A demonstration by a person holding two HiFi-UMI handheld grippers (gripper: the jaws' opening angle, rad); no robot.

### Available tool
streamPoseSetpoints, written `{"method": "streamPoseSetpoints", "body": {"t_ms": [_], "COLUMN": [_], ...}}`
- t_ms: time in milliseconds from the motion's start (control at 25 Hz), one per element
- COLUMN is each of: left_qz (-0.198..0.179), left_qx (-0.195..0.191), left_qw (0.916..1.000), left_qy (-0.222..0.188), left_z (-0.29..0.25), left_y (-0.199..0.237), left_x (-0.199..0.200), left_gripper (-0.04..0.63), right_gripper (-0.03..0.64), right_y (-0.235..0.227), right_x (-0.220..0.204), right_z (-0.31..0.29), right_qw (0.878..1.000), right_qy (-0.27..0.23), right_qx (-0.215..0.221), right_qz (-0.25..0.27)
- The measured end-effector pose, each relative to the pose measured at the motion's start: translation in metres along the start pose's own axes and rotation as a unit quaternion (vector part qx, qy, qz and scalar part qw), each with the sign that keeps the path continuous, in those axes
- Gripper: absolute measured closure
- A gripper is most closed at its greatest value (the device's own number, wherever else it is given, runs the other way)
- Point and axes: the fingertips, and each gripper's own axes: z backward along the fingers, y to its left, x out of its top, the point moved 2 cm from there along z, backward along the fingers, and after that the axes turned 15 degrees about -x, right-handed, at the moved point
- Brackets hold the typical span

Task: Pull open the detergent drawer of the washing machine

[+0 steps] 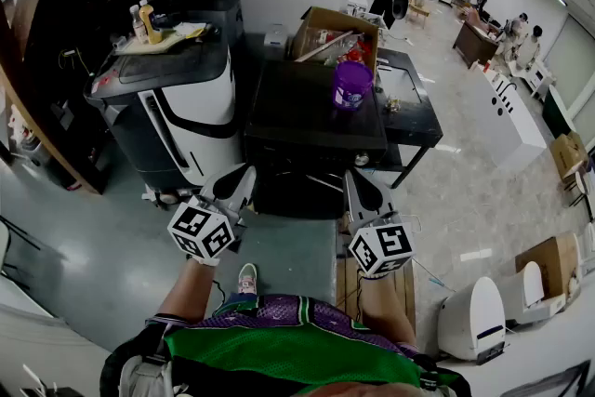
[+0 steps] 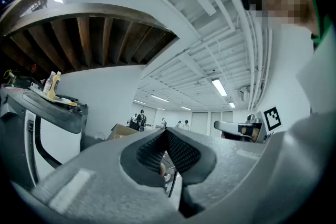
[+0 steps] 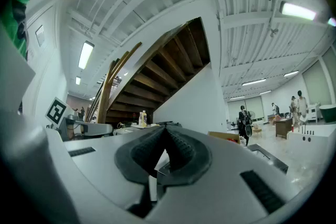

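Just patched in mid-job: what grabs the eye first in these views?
The purple tub standing on the black-topped machine straight ahead stands out most, with an open cardboard box just behind it. Nearer, the left gripper and right gripper are held side by side, both shut and empty, short of that machine. To the left, bottles sit on a white-and-black machine.

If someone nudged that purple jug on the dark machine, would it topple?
Probably slides rather than tips: the purple jug looks squat and stands upright on the flat dark machine top. It looks plastic, so likely not fragile; its weight I cannot tell.
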Motion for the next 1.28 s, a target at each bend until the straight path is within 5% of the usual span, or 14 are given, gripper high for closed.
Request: {"method": "streamPoseSetpoints", "body": {"t_ms": [800, 1280], "left_qz": [0.013, 0.011], "left_qx": [-0.001, -0.018], "left_qw": [0.9999, 0.9997], "left_qy": [0.009, 0.012], "left_z": [-0.020, -0.048], "left_y": [-0.009, 0.065], "left_x": [-0.009, -0.009], "left_gripper": [0.578, 0.578], "right_gripper": [0.618, 0.617], "right_y": [-0.015, -0.006], "right_x": [0.005, 0.003], "right_z": [0.002, -0.072], "right_qw": [1.000, 1.000], "right_qy": [-0.007, -0.019], "right_qx": [0.019, 0.010], "right_qz": [0.001, -0.021]}}
